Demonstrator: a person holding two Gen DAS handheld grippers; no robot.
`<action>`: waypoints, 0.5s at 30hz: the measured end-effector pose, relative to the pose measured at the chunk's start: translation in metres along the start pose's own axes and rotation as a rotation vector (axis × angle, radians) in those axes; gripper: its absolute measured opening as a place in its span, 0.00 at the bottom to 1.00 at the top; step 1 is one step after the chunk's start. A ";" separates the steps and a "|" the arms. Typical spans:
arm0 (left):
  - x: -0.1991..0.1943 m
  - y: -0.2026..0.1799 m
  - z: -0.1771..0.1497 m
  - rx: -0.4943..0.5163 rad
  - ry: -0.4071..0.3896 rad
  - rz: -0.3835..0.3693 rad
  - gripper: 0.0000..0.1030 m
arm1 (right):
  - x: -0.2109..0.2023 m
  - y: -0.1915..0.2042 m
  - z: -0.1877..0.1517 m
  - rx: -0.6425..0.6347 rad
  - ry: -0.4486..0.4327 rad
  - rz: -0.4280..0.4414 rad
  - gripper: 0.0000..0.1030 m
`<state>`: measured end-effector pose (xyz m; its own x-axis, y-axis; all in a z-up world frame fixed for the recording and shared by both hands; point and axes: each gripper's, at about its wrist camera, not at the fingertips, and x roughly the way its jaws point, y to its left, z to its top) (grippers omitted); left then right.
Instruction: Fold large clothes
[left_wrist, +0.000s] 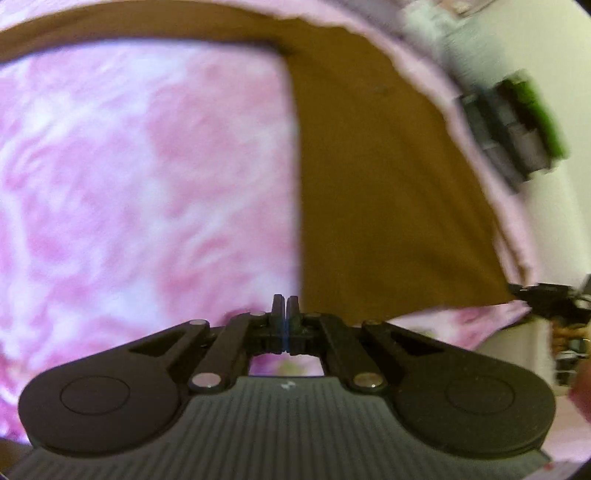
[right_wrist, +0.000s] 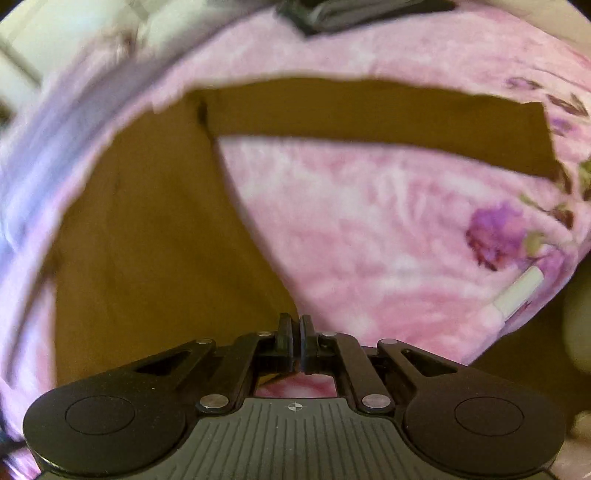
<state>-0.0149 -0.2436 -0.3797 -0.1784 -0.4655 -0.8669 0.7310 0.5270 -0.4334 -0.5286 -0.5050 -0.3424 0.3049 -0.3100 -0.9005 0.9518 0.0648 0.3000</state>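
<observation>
pink floral blanket (right_wrist: 369, 229), brown garment (right_wrist: 147, 240) on it

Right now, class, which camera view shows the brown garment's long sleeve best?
The right wrist view: the sleeve of the brown garment stretches across the pink blanket to its cuff. The left wrist view shows only a strip of the sleeve along its top edge.

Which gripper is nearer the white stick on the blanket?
Right. The right gripper is at the brown garment edge on the white stick side; the left gripper is at the opposite edge, stick out of view.
</observation>
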 end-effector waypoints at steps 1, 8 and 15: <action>0.006 0.001 -0.003 -0.008 0.015 0.019 0.00 | 0.012 0.001 -0.004 -0.003 0.034 -0.011 0.00; 0.023 -0.021 -0.008 -0.137 -0.047 -0.042 0.43 | 0.016 -0.016 -0.010 0.075 0.053 0.063 0.16; 0.030 -0.043 -0.008 -0.001 -0.021 0.156 0.08 | -0.015 -0.079 0.016 0.145 0.059 0.107 0.27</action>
<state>-0.0567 -0.2748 -0.3895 -0.0488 -0.3927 -0.9184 0.7482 0.5947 -0.2941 -0.6088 -0.5204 -0.3475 0.4101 -0.2521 -0.8765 0.8999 -0.0442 0.4338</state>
